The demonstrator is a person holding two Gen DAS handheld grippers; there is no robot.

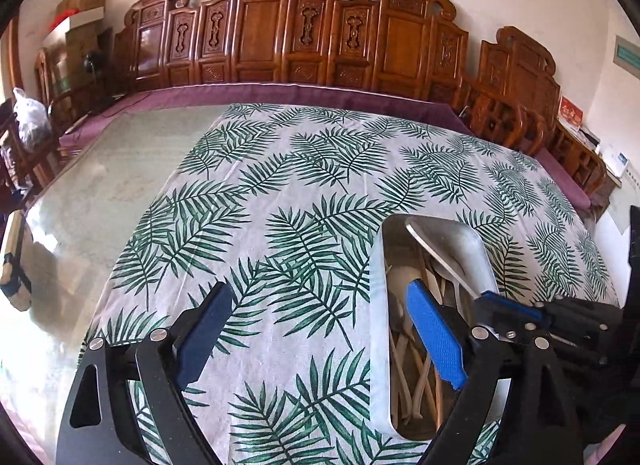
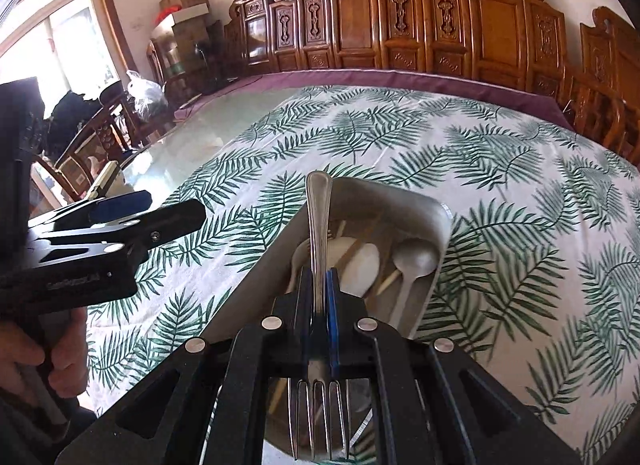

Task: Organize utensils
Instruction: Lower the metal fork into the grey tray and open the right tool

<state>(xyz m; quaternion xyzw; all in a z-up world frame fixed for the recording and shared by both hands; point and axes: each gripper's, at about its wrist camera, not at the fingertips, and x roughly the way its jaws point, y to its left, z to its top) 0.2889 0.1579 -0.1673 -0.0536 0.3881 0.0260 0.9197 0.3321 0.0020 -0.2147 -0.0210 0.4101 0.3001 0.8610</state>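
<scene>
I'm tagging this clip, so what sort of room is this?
Probably a home dining room: a table under a leaf-print tablecloth, carved wooden chairs along the wall, and a metal tray of utensils.

both cameras ride low over the leaf-print tablecloth [image 1: 304,185], facing the carved wooden bench [image 1: 280,33] along the far wall. the left view hangs left of the metal tray [image 1: 378,305]; the right view sits directly above it, very close.

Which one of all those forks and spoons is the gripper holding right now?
The metal fork. The right gripper pinches its handle above the tray, tines toward the camera. The white spoons lie loose in the tray, ungripped.
</scene>
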